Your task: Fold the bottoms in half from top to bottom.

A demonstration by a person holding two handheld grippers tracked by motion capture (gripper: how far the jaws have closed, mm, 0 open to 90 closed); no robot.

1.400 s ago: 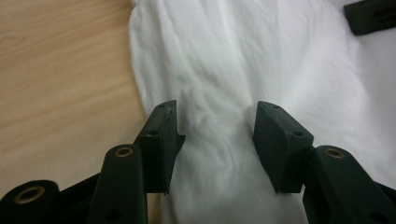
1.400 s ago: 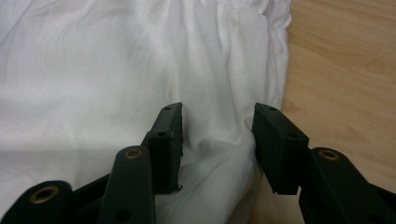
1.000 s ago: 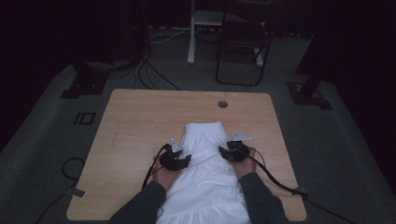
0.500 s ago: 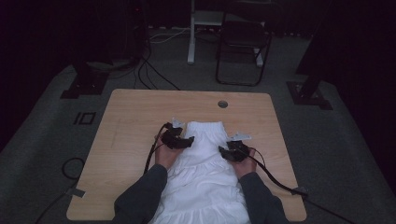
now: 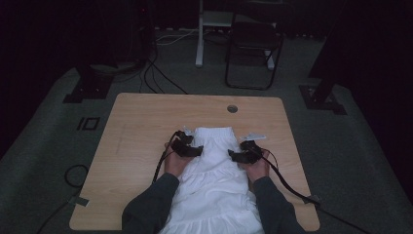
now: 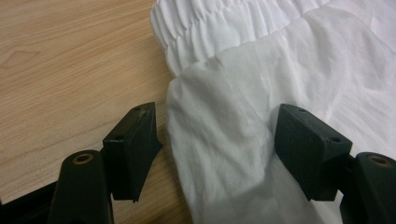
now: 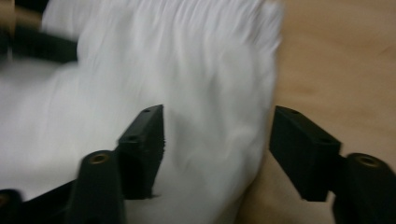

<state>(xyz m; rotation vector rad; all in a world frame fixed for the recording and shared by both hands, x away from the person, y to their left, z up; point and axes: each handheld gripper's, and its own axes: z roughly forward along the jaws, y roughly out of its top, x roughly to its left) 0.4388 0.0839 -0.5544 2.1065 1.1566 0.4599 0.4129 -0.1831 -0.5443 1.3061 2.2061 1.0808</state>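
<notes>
A white garment (image 5: 214, 180) with a gathered elastic waistband (image 6: 219, 23) lies flat on the wooden table (image 5: 146, 122), its lower part hanging over the near edge. My left gripper (image 5: 198, 150) sits at the garment's left edge, just below the waistband. Its jaws have just been opening and stand open, with a fold of the white cloth (image 6: 219, 140) lying loose between them. My right gripper (image 5: 232, 155) is at the garment's right edge. Its jaws have also just been opening and are open over the cloth (image 7: 210, 154), not pressing on it.
A round cable hole (image 5: 232, 108) is in the table's far side. A small white scrap (image 5: 255, 136) lies just beyond the right gripper. Cables (image 5: 287, 183) trail from both grippers over the near edge. A chair (image 5: 253, 44) and stands are on the floor beyond the table.
My left gripper moved away from the person along the garment's left edge, up near the waistband. The right gripper stayed in place. Both pairs of jaws have spread.
</notes>
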